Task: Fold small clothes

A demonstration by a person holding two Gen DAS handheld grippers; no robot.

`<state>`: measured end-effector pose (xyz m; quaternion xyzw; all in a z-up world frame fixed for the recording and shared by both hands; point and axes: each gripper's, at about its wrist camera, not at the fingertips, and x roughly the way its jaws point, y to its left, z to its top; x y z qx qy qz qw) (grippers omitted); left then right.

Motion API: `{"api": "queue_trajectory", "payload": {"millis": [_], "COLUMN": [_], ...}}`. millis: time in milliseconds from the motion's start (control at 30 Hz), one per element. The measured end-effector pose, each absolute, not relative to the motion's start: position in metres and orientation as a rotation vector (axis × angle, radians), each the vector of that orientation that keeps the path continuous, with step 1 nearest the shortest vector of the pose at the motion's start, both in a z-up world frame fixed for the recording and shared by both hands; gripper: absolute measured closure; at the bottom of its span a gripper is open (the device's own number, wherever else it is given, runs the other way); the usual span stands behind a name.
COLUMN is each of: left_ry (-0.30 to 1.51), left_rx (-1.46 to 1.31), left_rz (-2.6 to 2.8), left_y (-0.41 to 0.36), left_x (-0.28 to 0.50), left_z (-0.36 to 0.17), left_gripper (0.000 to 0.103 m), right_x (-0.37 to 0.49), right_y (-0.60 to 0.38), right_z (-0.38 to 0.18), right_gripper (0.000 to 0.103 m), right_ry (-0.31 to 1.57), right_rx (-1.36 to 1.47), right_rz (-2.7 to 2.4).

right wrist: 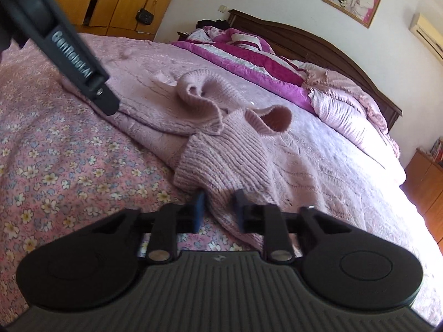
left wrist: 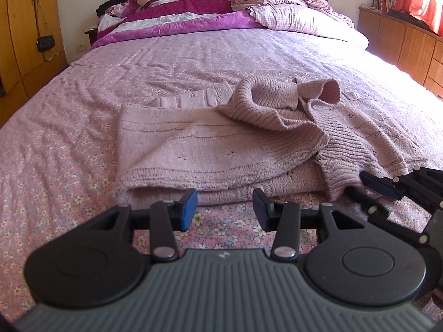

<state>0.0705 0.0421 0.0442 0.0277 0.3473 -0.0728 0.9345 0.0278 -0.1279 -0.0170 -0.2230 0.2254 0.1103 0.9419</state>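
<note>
Lying on the bed, a pink knit sweater serves as the landmark: it sits in the near half of the mattress, partly folded, its near hem doubled into a thick edge and a ribbed sleeve draped forward over the right part of that edge.

Left of the sweater, floral sheet runs to the bed's side, and beyond it stands a wooden wardrobe with a small black bag hanging on it.

Just in front of the sweater's folded hem, the left tool hovers with its blue pads partly apart; only floral sheet shows in the gap, and the pads touch no cloth. In the right wrist view this tool appears at the sweater's left edge.

Right of that, at the sweater's near right corner, the right tool has its pads drawn close around the end of the ribbed sleeve, the knit bunched between them and pinched.

Behind the sweater, at the head of the bed, lie a magenta striped quilt and a pale checked quilt against a dark headboard. Right of the sweater, past the bed's edge, stands a wooden cabinet.
</note>
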Motion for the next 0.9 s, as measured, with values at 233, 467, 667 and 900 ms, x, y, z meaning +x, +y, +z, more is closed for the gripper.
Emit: {"api": "queue_trajectory", "payload": {"millis": [233, 467, 667, 900], "left_ry": [0.707, 0.678, 0.662, 0.649], "left_rx": [0.059, 0.109, 0.17, 0.261], "left_rz": [-0.159, -0.224, -0.302, -0.331], "left_y": [0.041, 0.023, -0.004, -0.029], "left_x": [0.073, 0.084, 0.095, 0.108], "left_z": [0.045, 0.05, 0.044, 0.027], "left_gripper": [0.057, 0.057, 0.057, 0.057], "right_x": [0.031, 0.063, 0.1, 0.09], "right_y": [-0.148, -0.178, -0.209, -0.217], "right_z": [0.01, 0.032, 0.028, 0.005], "right_gripper": [0.096, 0.096, 0.096, 0.062], "right_ry": [0.427, 0.398, 0.48, 0.535], "right_rx": [-0.323, -0.273, -0.174, -0.081], "right_rz": [0.224, 0.135, 0.082, 0.147]}}
